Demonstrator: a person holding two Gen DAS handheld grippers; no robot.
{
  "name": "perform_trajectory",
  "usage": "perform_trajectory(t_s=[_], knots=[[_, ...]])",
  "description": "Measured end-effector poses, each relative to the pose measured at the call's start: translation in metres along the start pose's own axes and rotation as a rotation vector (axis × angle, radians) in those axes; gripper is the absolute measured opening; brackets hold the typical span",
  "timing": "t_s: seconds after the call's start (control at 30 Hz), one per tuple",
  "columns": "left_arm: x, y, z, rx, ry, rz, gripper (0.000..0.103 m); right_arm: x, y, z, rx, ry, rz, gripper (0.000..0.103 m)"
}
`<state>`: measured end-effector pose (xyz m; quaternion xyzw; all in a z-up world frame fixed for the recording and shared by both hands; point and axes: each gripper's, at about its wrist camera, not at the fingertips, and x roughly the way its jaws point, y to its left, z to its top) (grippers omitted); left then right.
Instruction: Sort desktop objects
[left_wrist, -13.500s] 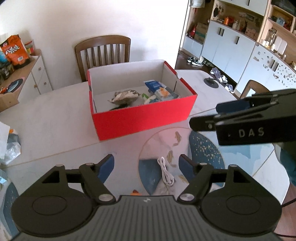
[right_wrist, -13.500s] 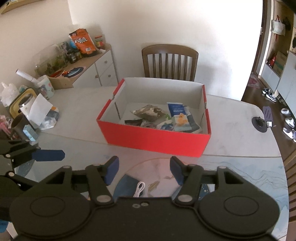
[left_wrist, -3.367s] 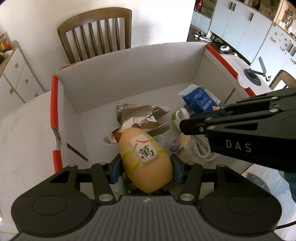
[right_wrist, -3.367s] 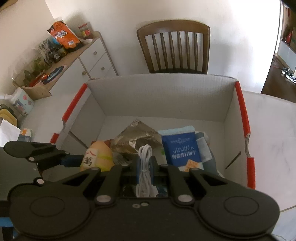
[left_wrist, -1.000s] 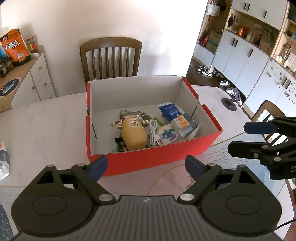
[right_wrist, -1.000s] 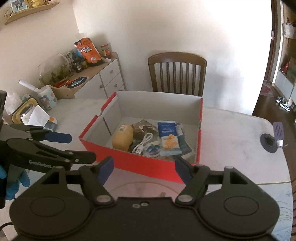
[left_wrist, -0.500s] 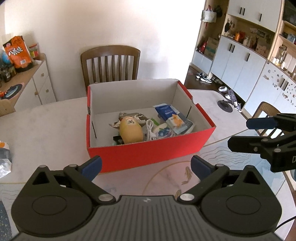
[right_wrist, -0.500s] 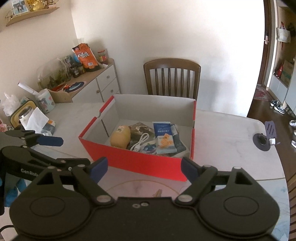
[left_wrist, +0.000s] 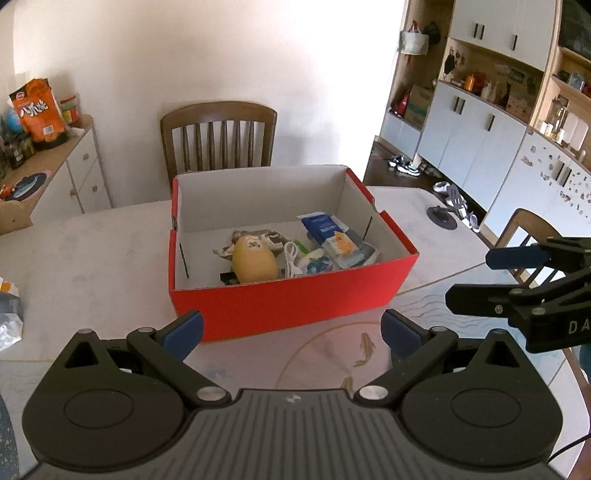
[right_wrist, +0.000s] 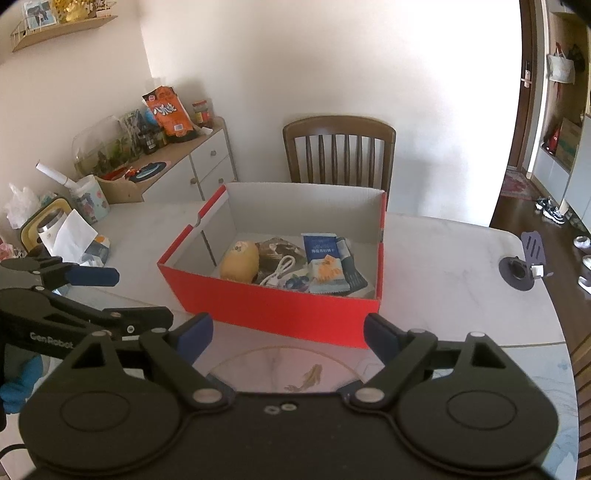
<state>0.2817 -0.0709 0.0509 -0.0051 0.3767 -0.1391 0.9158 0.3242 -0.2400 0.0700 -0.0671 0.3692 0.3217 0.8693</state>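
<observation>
The red box is holding a yellow plush, white cable and blue packets; smaller items underneath are sitting half-hidden. I'm holding my left gripper and right gripper wide apart, empty, jaws having just been opening.

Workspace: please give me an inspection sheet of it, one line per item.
Surface: pale table with fish-pattern mat.
Job's things: red box holds yellow toy, white cable, blue packet, foil wrapper.
Clutter: cup, paper, bags at table edge.
Grippers: left gripper and right gripper open, empty, short of the box.
Cables: only the one in the box.
Surroundings: chair, sideboard, cabinets.
</observation>
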Motion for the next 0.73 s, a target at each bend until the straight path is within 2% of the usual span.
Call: perform_trajectory(t_s=[0.23,0.57,0.73], knots=[[-0.0013,0.0005,-0.0018,-0.014,-0.002,-0.02,0.102,-0.0016,0.0006,-0.0008,-0.002,-0.002,-0.004,0.089],[-0.0022,0.001,-0.0079,-0.019,-0.006,0.019,0.102,-0.0028,0.0001,-0.0028,-0.005,0.001,-0.009,0.089],[-0.0036,0.0012,-0.0086,-0.016,-0.003,0.014,0.103,-0.0011,-0.0011,-0.0063,-0.006,0.009,-0.017,0.089]])
